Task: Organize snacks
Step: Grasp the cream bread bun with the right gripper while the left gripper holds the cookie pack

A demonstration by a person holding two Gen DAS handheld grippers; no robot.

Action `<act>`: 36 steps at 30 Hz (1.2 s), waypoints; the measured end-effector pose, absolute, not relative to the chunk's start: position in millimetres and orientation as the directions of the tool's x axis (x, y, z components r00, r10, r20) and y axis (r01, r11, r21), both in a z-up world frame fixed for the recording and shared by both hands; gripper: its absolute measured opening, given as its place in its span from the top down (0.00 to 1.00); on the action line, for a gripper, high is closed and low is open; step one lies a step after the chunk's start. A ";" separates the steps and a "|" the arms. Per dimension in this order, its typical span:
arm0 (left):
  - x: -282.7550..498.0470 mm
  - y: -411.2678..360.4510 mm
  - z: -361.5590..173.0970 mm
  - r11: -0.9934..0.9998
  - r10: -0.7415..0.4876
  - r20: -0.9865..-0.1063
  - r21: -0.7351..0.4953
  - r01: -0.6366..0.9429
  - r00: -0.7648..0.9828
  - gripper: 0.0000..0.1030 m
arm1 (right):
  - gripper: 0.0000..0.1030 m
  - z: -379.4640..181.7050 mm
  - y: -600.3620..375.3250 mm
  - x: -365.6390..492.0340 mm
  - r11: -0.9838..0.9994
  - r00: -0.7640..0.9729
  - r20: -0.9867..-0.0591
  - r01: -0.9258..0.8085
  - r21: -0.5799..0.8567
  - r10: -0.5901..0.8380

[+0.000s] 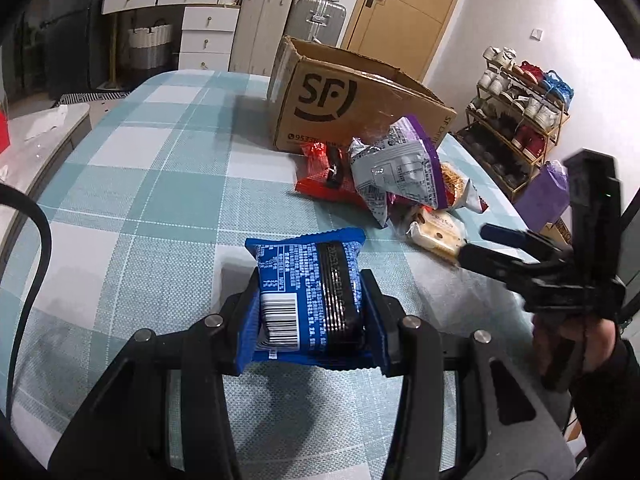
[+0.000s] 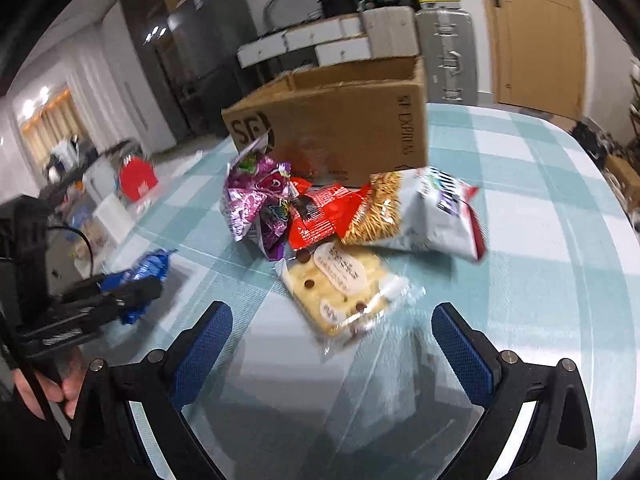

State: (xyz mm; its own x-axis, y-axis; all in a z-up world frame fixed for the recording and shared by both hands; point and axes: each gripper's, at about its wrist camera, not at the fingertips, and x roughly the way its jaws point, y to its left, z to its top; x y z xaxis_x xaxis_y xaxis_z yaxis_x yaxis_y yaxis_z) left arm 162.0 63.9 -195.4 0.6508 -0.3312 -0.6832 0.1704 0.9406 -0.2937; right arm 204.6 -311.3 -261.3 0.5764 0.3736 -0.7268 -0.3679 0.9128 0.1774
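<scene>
L gripper clamps blue snack pack, long axis fwd toward cardboard box | R gripper wide open, nr cheese-bread pack

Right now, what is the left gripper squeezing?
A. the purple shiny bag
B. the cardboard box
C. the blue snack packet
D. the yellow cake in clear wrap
C: in the left wrist view the left gripper has its jaws pressed against both sides of the blue snack packet, while the other snacks lie in a pile near the cardboard box.
</scene>
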 end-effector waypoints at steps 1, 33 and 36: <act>162.5 64.0 -196.0 0.939 -0.336 -0.684 -0.298 0.172 0.648 0.59 | 0.01 -263.2 -308.6 210.8 0.913 0.569 -0.739 -0.377 0.155 0.361; 174.2 78.4 -208.9 0.905 -0.386 -0.690 -0.410 0.109 0.612 0.59 | 0.40 -271.3 -281.6 213.8 0.877 0.497 -0.801 -0.475 0.071 0.334; 174.5 79.4 -209.3 0.904 -0.386 -0.688 -0.414 0.104 0.614 0.59 | 0.40 -268.3 -291.2 205.0 0.879 0.477 -0.792 -0.452 0.151 0.381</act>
State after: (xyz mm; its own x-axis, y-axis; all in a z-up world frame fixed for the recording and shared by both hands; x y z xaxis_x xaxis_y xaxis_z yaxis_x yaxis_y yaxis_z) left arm 174.5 79.4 -209.3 0.6143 -0.3858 -0.6883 0.1036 0.9042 -0.4143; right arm 205.0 -291.2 -268.3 0.4772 0.3810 -0.7919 -0.4519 0.8792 0.1507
